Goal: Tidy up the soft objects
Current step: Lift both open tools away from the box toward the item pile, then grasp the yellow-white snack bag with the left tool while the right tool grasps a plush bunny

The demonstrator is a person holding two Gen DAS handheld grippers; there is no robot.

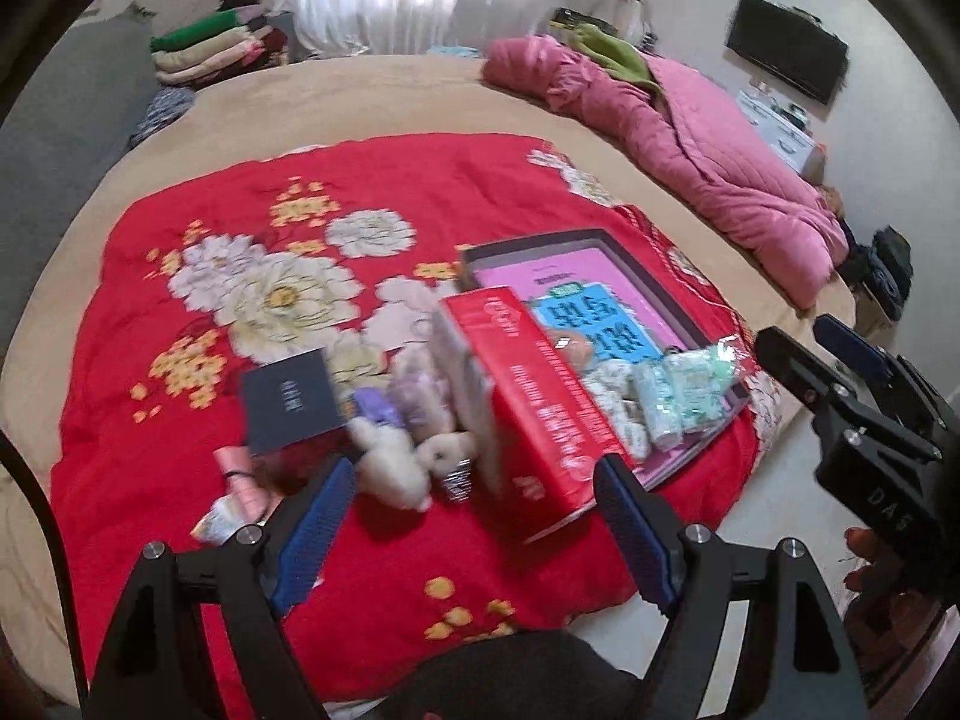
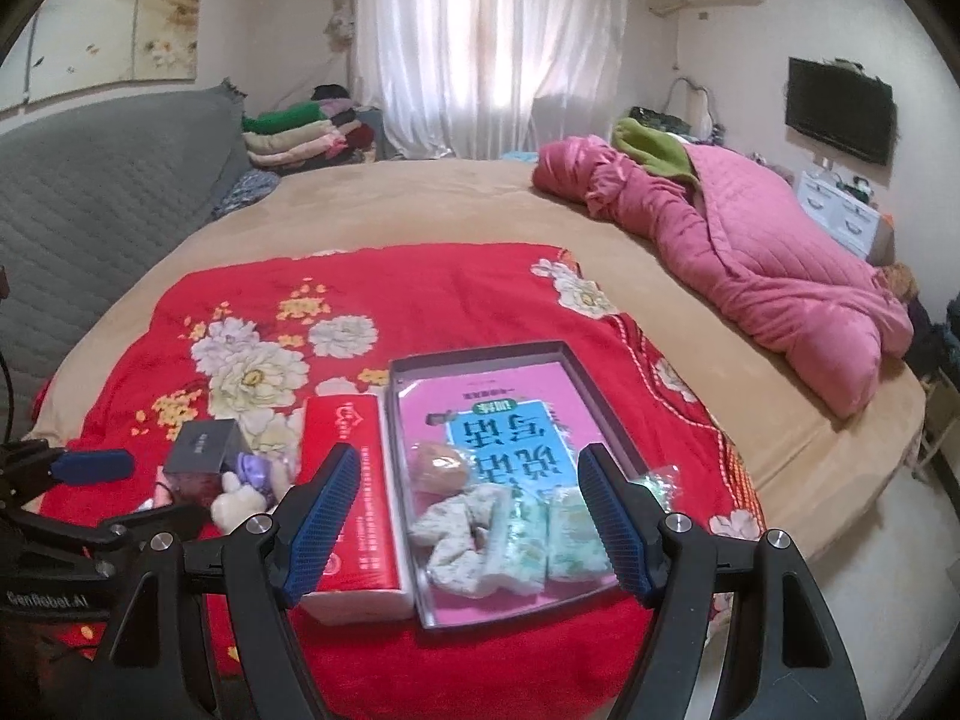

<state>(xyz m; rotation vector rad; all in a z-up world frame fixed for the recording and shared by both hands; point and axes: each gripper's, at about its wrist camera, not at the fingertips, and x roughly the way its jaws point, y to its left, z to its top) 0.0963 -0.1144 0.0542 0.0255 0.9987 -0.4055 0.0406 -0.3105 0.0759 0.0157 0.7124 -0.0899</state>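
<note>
Left to right on red floral quilt (image 2: 456, 294): dark square card box (image 2: 201, 447), white plush toys (image 2: 240, 498), red tissue pack (image 2: 354, 480), shallow grey tray (image 2: 480, 360) holding soft floral scrunchie (image 2: 456, 531). Left gripper (image 1: 474, 516) spread wide, empty; right gripper (image 2: 465, 510) likewise, above tray.

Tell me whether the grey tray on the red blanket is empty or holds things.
Holds things. The grey tray contains a pink and blue booklet, a floral scrunchie, green wrapped packets and a brownish round item.

One tray (image 2: 576, 360) — two tissue packs (image 2: 543, 540), one red box (image 2: 354, 480)
</note>
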